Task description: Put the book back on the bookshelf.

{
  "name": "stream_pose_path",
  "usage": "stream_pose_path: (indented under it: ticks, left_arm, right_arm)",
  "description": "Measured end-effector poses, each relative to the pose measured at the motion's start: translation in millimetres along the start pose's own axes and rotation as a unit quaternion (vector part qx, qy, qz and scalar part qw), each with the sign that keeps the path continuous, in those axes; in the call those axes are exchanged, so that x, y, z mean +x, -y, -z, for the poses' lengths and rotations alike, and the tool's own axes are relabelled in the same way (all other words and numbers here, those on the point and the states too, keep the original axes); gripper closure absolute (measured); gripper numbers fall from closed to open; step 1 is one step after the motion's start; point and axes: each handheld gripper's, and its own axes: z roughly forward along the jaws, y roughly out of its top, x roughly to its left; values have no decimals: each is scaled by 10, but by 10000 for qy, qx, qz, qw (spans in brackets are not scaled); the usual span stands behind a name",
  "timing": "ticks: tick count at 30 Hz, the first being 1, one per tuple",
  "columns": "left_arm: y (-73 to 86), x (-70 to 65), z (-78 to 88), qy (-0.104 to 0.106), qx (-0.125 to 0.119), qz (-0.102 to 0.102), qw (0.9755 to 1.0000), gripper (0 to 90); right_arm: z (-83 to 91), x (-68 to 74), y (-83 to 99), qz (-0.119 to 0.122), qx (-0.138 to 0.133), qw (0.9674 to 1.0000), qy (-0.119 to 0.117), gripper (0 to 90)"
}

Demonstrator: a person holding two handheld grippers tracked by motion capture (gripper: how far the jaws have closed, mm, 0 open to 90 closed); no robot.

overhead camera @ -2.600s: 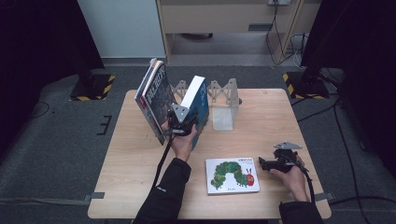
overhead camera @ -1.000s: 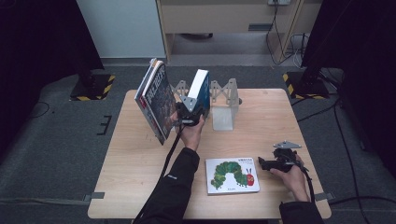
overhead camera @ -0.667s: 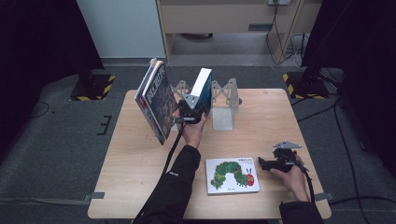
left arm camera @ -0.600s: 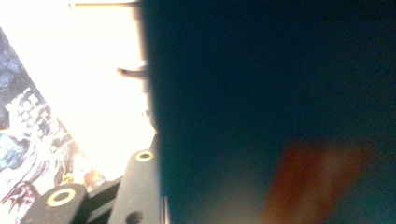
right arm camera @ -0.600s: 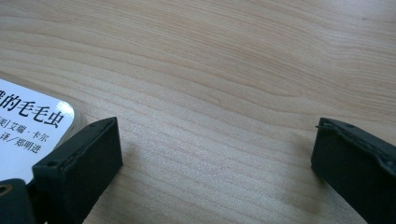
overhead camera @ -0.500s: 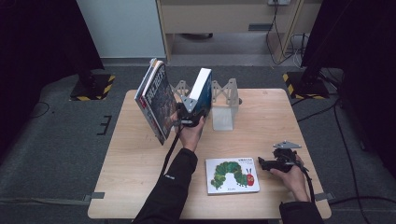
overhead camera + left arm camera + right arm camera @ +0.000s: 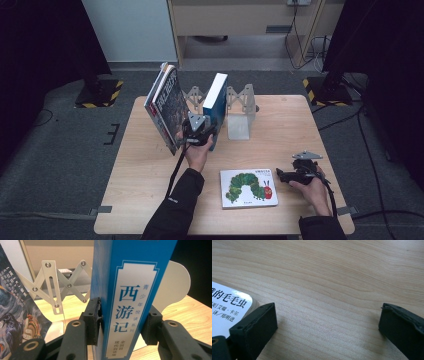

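Two tools are being held by one person at one wooden tabletop (image 7: 150,200).

Nearest, the right tool (image 7: 281,174) is being rested low on the tabletop at its right front, jaws standing wide apart with nothing between them; in the right gripper view bare wood is being framed by the jaws and a corner of the caterpillar picture book (image 7: 227,307) is lying just beside one of them. That book (image 7: 248,187) is lying flat, cover up, near the front edge, just left of the right tool.

Farther in, the left tool (image 7: 202,134) is being held at the foot of the blue book (image 7: 216,97), which is being kept upright, spine toward the person. In the left gripper view the spine (image 7: 130,297) is being bracketed by both jaws: the left pad (image 7: 96,315) is touching it, while the other jaw is partly hidden behind the cover, so a full clamp cannot be told. The jaws have just been closing on it.

Beyond, one metal scissor-type book rack (image 7: 240,107) is standing mid-tabletop, with the blue book between its end plates. Two dark-covered books (image 7: 167,107) are leaning tilted at the rack's left end.
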Motion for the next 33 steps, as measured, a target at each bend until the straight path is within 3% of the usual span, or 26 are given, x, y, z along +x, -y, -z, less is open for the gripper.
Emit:
stream_pose_path:
  ticks: [5, 14, 19, 24, 29, 33]
  left_arm:
    - [-43, -50, -46, -129, 88, 71, 9999, 583]
    - [-122, -161, -185, -171, 223, 178, 9994, 578]
    - [-122, -213, -245, -141, 178, 150, 9996, 564]
    - [-58, -202, -209, 70, 56, 16, 10000, 519]
    - [29, -198, -178, 97, 252, -86, 9996, 525]
    - [19, -218, -193, 70, 304, 73, 9995, 539]
  right_arm:
    - [-1, -1, 0, 8, -5, 10000, 1, 20]
    - [-2, 3, -1, -1, -10, 10000, -6, 20]
    - [-2, 5, -1, 8, -8, 10000, -23, 20]
    - [0, 7, 0, 11, -1, 10000, -29, 20]
    - [-1, 6, 0, 17, -6, 10000, -30, 20]
    - [1, 8, 0, 12, -2, 10000, -24, 21]
